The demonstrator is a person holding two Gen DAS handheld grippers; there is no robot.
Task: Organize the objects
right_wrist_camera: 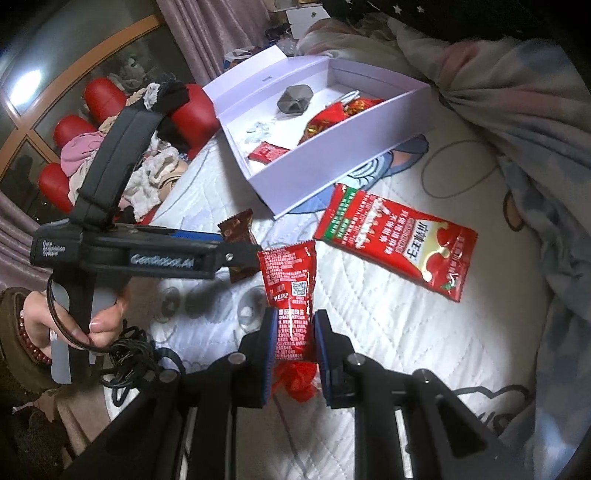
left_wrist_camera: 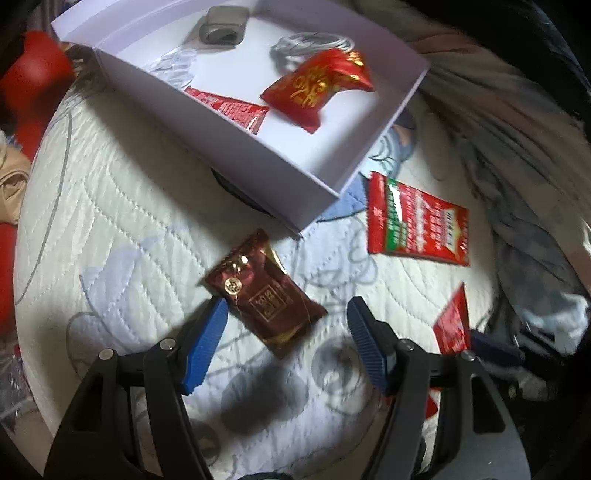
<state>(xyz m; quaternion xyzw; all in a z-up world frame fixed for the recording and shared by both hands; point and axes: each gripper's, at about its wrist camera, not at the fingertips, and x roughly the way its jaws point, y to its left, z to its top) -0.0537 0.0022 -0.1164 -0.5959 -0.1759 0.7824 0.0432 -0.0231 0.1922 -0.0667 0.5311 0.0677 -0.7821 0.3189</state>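
White quilted bed cover [left_wrist_camera: 110, 206] fills most of both views, printed with grey and blue cartoon outlines. Rumpled blue-grey blanket [right_wrist_camera: 535, 122] bunched along its far edge. Red cushions [right_wrist_camera: 74, 129] and a clothes pile [right_wrist_camera: 147, 173] off the left side in the right wrist view.

Open white box [left_wrist_camera: 229, 155] sits on the cover, lid flap folded back. Inside: red-and-gold candy bag [left_wrist_camera: 317, 88], flat red sachet [left_wrist_camera: 236, 109] against the near wall, grey case [left_wrist_camera: 221, 26] at the far end, coiled white cable [left_wrist_camera: 306, 46], some clear plastic bits [left_wrist_camera: 177, 66].

Large ketchup pouch [right_wrist_camera: 399, 240] lies flat on the cover just beside the box's near corner, outside it.

Left gripper [left_wrist_camera: 286, 312]: jaws wide apart, holding nothing. Dark red snack packet [left_wrist_camera: 264, 291] lies on the cover between the blue fingertips [left_wrist_camera: 214, 317], left tip touching or nearly touching its edge, right tip clear of it. The person's hand [right_wrist_camera: 55, 321] grips the handle.

Right gripper [right_wrist_camera: 295, 332]: jaws closed tight on a small Heinz ketchup sachet [right_wrist_camera: 290, 273], pinched at its lower half, top standing up and forward, lower end crumpled behind the pads. Cannot tell whether the sachet's top touches the cover.
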